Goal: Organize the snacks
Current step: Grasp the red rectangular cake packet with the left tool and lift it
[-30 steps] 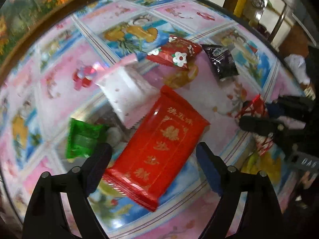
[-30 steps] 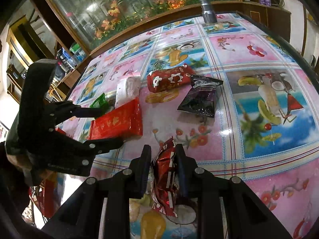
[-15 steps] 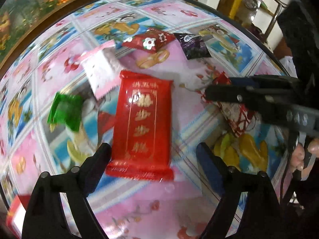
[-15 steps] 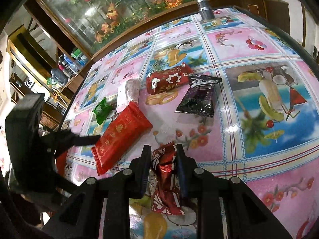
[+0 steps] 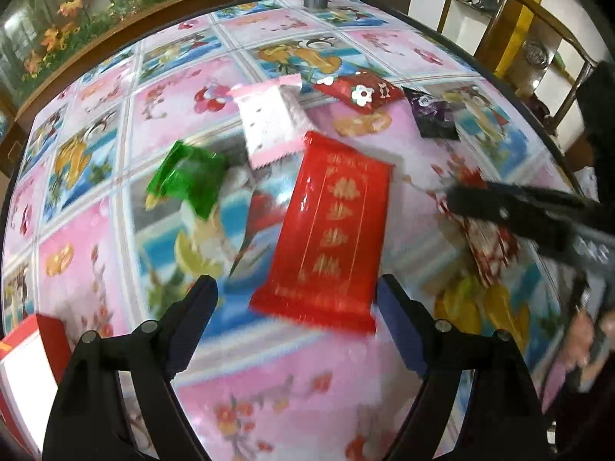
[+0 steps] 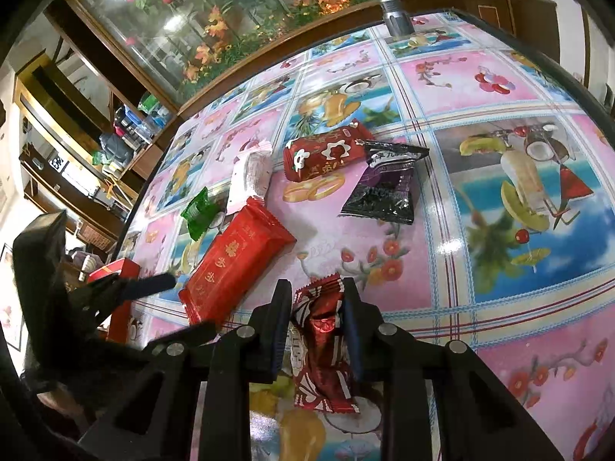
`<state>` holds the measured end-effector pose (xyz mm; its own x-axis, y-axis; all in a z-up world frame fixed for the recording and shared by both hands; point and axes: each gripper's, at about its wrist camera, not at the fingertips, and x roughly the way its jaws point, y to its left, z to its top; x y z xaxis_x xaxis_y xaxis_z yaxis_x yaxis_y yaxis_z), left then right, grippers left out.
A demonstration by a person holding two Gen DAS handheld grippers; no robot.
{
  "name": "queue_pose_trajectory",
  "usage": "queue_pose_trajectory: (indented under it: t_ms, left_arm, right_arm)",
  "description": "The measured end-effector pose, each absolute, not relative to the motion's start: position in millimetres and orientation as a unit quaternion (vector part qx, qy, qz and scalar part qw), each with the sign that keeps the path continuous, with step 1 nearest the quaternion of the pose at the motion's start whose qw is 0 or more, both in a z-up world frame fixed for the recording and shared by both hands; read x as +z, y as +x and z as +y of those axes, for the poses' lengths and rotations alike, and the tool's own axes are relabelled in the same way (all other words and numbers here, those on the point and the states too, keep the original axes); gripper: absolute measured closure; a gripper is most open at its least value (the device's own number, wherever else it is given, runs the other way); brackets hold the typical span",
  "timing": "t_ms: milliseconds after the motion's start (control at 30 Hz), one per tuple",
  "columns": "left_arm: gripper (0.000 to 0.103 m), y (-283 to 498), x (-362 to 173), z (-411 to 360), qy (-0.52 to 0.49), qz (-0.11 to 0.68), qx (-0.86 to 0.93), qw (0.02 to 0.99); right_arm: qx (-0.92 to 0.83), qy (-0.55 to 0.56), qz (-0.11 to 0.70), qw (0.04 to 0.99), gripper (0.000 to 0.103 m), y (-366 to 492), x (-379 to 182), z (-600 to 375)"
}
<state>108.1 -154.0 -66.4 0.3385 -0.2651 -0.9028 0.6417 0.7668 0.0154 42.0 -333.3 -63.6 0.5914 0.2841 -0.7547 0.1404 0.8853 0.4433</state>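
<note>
A large red packet [image 5: 334, 230] with gold characters lies flat on the table, just ahead of my left gripper [image 5: 294, 288]. That gripper's jaws stand wide and are closing slightly, pressing on nothing. Around the packet lie a green sweet [image 5: 188, 180], a white-pink packet [image 5: 269, 123], a red flowered packet [image 5: 361, 92] and a dark purple packet [image 5: 434, 115]. My right gripper [image 6: 315, 288] has a dark red wrapped candy [image 6: 323, 326] between its pads, resting on the table. Its jaws are opening, and the wrapper still touches both pads. The large red packet [image 6: 234, 261] lies diagonally to its left.
A red and white box [image 5: 27, 345] sits at the table's near left edge. A metal post [image 6: 396, 11] stands at the far edge before a flowered glass panel. A wooden chair [image 5: 538, 38] is beyond the right rim. A hand shows at the lower right of the left wrist view.
The large red packet turned from crosswise to diagonal in the right wrist view. My left gripper drew back from it toward the near left. The right gripper's jaws widened slightly around the candy.
</note>
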Motion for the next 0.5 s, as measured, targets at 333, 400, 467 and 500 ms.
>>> queue_pose_trajectory:
  t_ms: [333, 400, 467, 500]
  left_arm:
    - [0.047, 108, -64, -175, 0.189, 0.473, -0.309, 0.803]
    - [0.051, 108, -64, -174, 0.183, 0.473, -0.314, 0.803]
    - [0.054, 106, -64, -172, 0.181, 0.467, -0.313, 0.807]
    - [0.054, 105, -64, -171, 0.178, 0.464, -0.313, 0.810]
  right_arm:
    - [0.066, 0.292, 0.459, 0.836, 0.060, 36, -66, -353]
    - [0.064, 0.272, 0.457, 0.844, 0.049, 32, -62, -349]
    - [0.061, 0.242, 0.456, 0.855, 0.045, 28, -59, -342]
    - [0.056, 0.224, 0.455, 0.860, 0.044, 26, -59, -339]
